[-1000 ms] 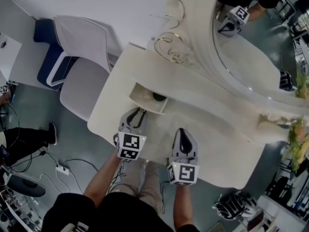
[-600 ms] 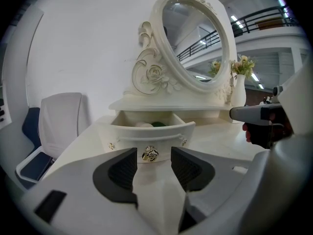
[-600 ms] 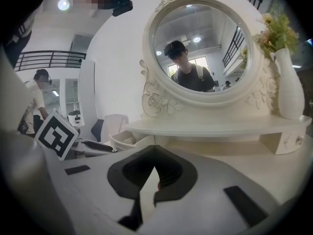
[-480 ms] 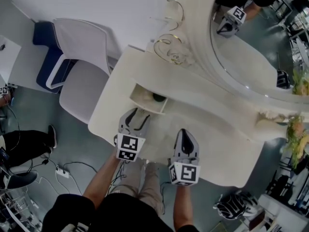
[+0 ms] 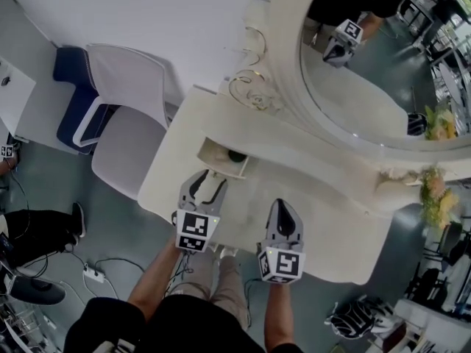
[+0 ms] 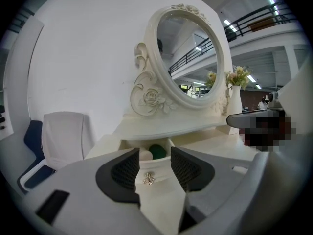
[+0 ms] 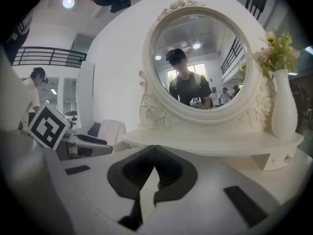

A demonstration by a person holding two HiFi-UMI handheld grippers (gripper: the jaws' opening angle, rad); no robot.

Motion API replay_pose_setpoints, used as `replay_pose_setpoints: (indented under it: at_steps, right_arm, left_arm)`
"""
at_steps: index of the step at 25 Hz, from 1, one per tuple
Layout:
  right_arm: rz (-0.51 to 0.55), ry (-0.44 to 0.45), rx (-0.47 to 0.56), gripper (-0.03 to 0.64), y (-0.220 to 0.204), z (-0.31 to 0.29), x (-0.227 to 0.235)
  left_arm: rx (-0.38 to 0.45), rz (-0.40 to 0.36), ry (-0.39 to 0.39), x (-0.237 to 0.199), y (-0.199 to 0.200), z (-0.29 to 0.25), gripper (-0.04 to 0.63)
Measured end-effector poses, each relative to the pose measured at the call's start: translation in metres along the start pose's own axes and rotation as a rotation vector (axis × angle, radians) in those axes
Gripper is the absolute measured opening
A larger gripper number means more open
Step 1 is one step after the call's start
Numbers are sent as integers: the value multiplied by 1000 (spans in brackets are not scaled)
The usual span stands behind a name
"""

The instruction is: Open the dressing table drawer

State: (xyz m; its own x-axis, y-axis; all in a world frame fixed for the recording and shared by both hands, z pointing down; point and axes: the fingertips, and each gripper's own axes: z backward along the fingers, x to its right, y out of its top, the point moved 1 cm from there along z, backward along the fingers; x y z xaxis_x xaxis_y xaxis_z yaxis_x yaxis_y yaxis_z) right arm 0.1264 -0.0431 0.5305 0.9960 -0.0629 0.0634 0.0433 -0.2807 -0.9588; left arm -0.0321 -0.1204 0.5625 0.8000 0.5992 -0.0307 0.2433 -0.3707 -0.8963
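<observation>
Left gripper view: fingers (image 6: 128,170)?
– Apart, have just been opening, clamped on nothing. Knob (image 6: 148,179) shows in the gap, untouched.
– Drawer (image 6: 159,199)?
– Stands pulled out at the worktop's (image 5: 316,197) left front, just beyond the left gripper (image 6: 154,155); green object (image 6: 157,150) inside.
– Right gripper (image 7: 155,168)?
– Fingers together, empty, over the worktop's front edge, beside the left gripper, not touching it.
– Further back?
– Oval mirror (image 7: 200,62) upright at the rear; vase (image 7: 283,106) to its right.

Your dressing table (image 5: 331,204) and its drawer (image 5: 228,170) are cream; a dark green thing (image 6: 157,151) lies inside. At ten o'clock, the chair (image 5: 125,116) is white; the seat (image 5: 70,87) beside it, blue.
</observation>
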Motion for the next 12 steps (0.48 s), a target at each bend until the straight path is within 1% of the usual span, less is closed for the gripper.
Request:
replay_pose_setpoints:
  at_steps: [6, 12]
  right_arm:
    - [32, -20, 35, -2, 39, 14, 5]
    - [62, -45, 65, -2, 79, 33, 9]
  left_arm:
    - [56, -25, -15, 7, 45, 22, 188]
    - [111, -53, -26, 19, 88, 49, 149]
